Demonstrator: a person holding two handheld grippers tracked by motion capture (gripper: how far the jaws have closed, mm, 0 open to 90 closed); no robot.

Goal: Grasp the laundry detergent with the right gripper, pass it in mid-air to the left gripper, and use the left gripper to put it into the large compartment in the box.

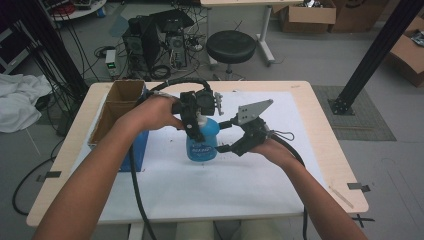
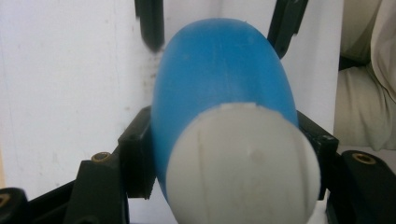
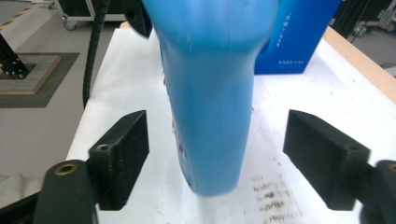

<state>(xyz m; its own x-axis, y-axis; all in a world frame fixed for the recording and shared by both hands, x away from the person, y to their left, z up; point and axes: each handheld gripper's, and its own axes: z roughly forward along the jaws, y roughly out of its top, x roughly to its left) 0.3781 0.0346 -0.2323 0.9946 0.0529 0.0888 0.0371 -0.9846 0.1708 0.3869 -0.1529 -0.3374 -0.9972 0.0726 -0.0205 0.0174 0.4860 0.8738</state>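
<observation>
Bottle: a blue plastic bottle (image 1: 202,142) with a white cap (image 2: 243,163) stands upright on the white sheet (image 1: 280,165) near the middle of the table (image 1: 325,145); pale lettering shows on its lower body in the high view.

Left gripper: the left gripper (image 1: 192,120) comes in from the left of the high view and sits over the bottle's upper part. In the left gripper view its two black jaws press against the blue shoulder on either side, just below the cap, so they are clamped on the bottle.

Right gripper: the right gripper (image 1: 227,135) lies to the right of the bottle, level with its body, a grey three-cornered plate (image 1: 252,111) on top. In the right gripper view the bottle's lower body stands between the pads (image 3: 123,156), with clear white sheet showing on both sides; the jaws are released and touch nothing.

Hands: the left hand (image 1: 155,112) and the right hand (image 1: 277,150) each grasp a gripper body, forearms entering from the bottom edge.

Box, open: a brown cardboard box (image 1: 117,107) stands at the table's left edge, well apart from the bottle.

Box, blue: a dark blue box (image 3: 299,37) stands on the sheet beyond the bottle in the right gripper view.

Cable: a black cable (image 1: 137,195) trails from the left gripper toward the near edge.
</observation>
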